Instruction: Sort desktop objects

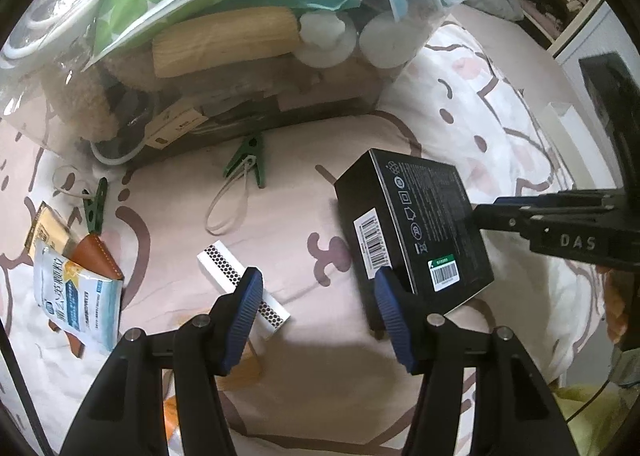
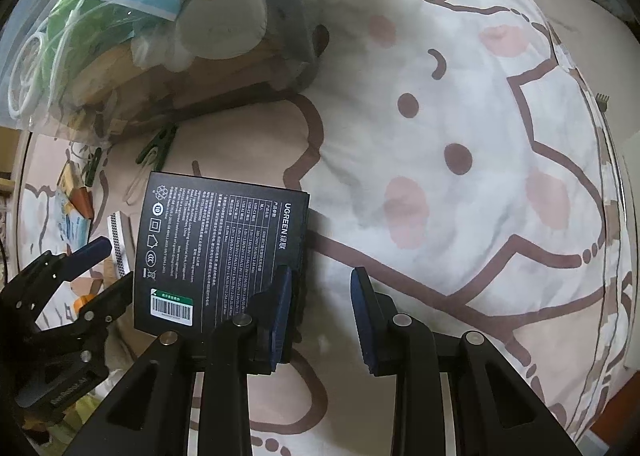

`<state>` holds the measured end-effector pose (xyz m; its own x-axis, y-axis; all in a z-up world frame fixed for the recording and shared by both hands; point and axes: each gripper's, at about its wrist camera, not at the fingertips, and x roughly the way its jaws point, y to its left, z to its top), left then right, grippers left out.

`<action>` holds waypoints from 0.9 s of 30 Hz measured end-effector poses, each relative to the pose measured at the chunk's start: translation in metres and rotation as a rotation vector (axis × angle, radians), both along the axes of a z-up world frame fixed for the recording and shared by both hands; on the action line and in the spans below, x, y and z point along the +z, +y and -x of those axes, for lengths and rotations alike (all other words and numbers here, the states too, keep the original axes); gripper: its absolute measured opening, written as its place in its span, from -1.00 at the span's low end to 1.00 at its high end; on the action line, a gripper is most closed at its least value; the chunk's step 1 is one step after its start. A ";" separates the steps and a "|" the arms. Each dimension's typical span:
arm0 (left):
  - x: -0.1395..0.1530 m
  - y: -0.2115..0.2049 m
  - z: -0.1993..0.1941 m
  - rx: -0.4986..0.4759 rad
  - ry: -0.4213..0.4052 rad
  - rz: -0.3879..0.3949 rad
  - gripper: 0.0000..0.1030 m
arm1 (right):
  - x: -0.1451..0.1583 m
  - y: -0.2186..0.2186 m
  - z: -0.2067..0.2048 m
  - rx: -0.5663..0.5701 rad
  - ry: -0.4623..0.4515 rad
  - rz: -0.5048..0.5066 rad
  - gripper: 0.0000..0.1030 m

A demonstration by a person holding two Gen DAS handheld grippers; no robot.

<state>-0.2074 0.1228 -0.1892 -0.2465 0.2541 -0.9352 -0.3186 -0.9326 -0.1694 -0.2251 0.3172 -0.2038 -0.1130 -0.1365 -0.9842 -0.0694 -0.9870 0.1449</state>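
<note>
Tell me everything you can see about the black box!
The black box is a flat cardboard-looking package with white print, the name UGREEN, a white barcode sticker and a green-topped one. It lies closed, slightly tilted, on the cartoon bedsheet. The left gripper and right gripper are open beside its edges; contact is unclear.

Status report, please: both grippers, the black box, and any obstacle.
Left gripper open, right gripper open. Black box on the bedsheet, gripped by neither. White matchbox under left gripper's finger.

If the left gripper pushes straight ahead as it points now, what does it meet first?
Probably bare bedsheet between its open fingers, then the green clip; the matchbox and black box flank it.
</note>
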 end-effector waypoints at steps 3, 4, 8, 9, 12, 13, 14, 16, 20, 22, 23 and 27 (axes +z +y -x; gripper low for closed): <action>0.003 0.001 0.001 0.004 0.000 -0.028 0.11 | -0.002 -0.001 0.001 -0.008 -0.004 -0.004 -0.41; 0.004 0.001 0.001 0.005 0.000 -0.039 0.11 | -0.002 0.000 0.001 -0.011 -0.004 -0.004 -0.41; 0.012 0.004 0.001 0.004 0.000 -0.107 0.11 | -0.004 0.007 0.001 -0.032 -0.011 -0.024 -0.41; 0.014 0.004 0.001 0.001 0.001 -0.119 0.11 | -0.005 0.009 0.001 -0.038 -0.014 -0.026 -0.41; 0.018 0.010 -0.001 -0.010 0.010 -0.145 0.11 | -0.007 0.015 0.001 -0.058 -0.022 -0.018 -0.41; 0.020 0.013 -0.001 -0.015 0.013 -0.152 0.11 | -0.008 0.017 0.000 -0.064 -0.024 -0.014 -0.41; 0.021 0.015 -0.002 -0.020 0.015 -0.159 0.11 | -0.009 0.018 0.000 -0.069 -0.026 -0.011 -0.41; 0.022 0.018 -0.002 -0.025 0.017 -0.172 0.11 | -0.010 0.020 0.000 -0.075 -0.031 -0.010 -0.41; 0.023 0.025 -0.002 -0.024 0.010 -0.199 0.15 | -0.011 0.024 0.000 -0.080 -0.040 -0.008 -0.41; 0.025 0.027 -0.002 -0.026 0.008 -0.209 0.15 | -0.010 0.026 -0.001 -0.083 -0.040 -0.002 -0.41; 0.025 0.028 -0.001 -0.027 0.007 -0.214 0.15 | -0.009 0.027 -0.001 -0.088 -0.038 -0.006 -0.41; 0.027 0.036 -0.001 -0.032 0.004 -0.232 0.15 | -0.002 0.042 -0.003 -0.139 -0.013 -0.005 -0.41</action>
